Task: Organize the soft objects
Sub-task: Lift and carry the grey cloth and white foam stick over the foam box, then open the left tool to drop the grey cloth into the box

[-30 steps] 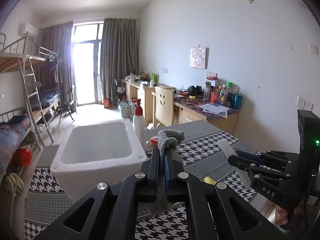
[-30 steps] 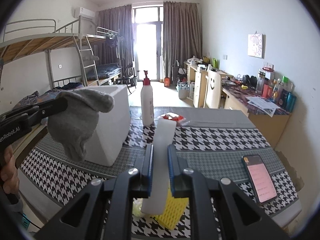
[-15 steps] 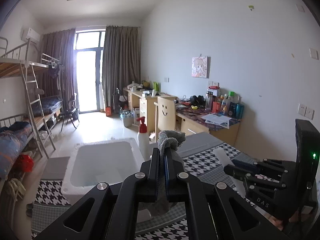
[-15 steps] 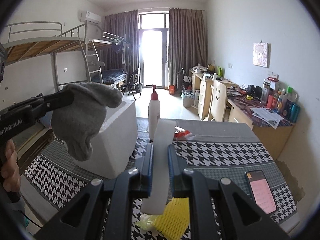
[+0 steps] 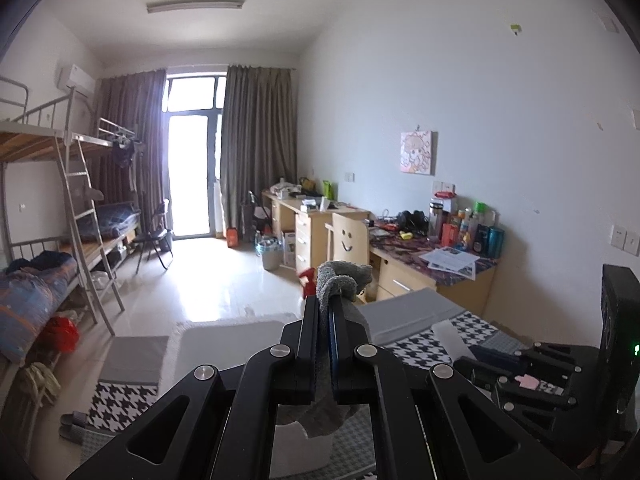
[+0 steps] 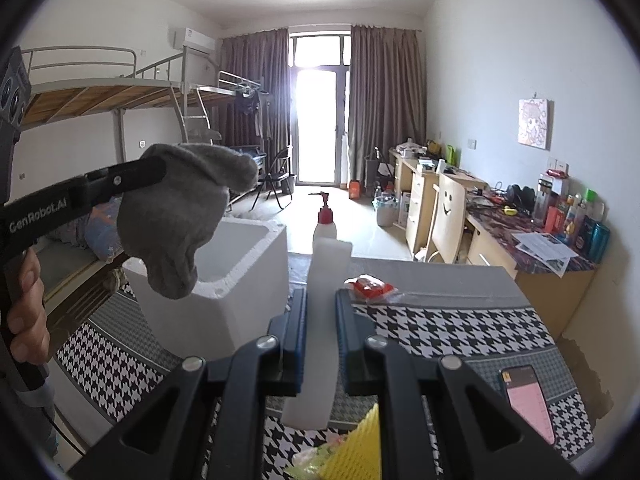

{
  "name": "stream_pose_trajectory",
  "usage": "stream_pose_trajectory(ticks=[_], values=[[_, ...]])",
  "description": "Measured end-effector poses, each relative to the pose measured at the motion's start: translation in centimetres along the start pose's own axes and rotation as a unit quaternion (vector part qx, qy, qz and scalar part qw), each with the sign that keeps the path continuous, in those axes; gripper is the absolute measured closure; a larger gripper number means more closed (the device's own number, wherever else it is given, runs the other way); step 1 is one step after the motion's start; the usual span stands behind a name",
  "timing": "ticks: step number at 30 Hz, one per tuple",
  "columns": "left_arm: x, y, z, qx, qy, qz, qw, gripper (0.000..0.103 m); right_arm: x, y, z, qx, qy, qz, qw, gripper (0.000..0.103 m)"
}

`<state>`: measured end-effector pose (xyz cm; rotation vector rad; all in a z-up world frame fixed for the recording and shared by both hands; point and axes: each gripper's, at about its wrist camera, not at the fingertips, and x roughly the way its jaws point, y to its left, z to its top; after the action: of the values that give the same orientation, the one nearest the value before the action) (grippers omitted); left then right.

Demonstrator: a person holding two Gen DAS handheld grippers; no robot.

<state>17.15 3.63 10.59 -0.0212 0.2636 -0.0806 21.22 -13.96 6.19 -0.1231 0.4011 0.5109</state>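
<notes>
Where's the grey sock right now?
The grey sock is clamped in the left gripper, hanging in the air at the left of the right wrist view, just above the near rim of the white foam box.

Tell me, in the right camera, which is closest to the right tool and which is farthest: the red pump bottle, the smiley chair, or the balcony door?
1. Red pump bottle, just ahead on the table.
2. Smiley chair, off right by the desks.
3. Balcony door, at the room's far end.

Open-topped foam box (image 6: 240, 280) under the hanging sock (image 6: 180, 220); pump bottle (image 6: 325, 224) just beside its far corner
</notes>
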Motion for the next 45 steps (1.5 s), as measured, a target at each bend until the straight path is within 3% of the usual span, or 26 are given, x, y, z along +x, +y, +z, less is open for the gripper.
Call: stream_pose_trajectory(ticks=[17, 38, 39, 41, 42, 43, 45], values=[[2.4, 3.5, 0.3, -0.015, 0.011, 0.072, 0.9972, 0.098, 1.8, 1.5, 1.8, -0.02, -0.003, 0.026, 0.999, 0.086], [5.5, 6.3, -1.6, -0.019, 0.07, 0.089, 0.9934, 0.097, 3.7, 3.2, 2.7, -0.04, 0.008, 0.039, 0.998, 0.086], [5.7, 6.4, -1.6, -0.019, 0.074, 0.089, 0.9931, 0.091, 3.8, 3.3, 2.8, -0.041, 0.009, 0.039, 0.998, 0.086], [5.6, 6.8, -1.8, -0.023, 0.077, 0.09, 0.9927, 0.059, 3.9, 3.4, 2.8, -0.042, 0.009, 0.038, 0.998, 0.086], [5.5, 7.1, -1.9, -0.026, 0.075, 0.091, 0.9926, 0.032, 4.1, 3.5, 2.9, -0.043, 0.01, 0.038, 0.998, 0.086], [5.2, 7.3, -1.9, -0.031, 0.069, 0.095, 0.9926, 0.019, 4.1, 3.5, 2.9, -0.043, 0.011, 0.038, 0.998, 0.086], [4.7, 7.9, -1.7, -0.036, 0.057, 0.107, 0.992, 0.018, 4.3, 3.6, 3.0, -0.044, 0.011, 0.039, 0.998, 0.086]])
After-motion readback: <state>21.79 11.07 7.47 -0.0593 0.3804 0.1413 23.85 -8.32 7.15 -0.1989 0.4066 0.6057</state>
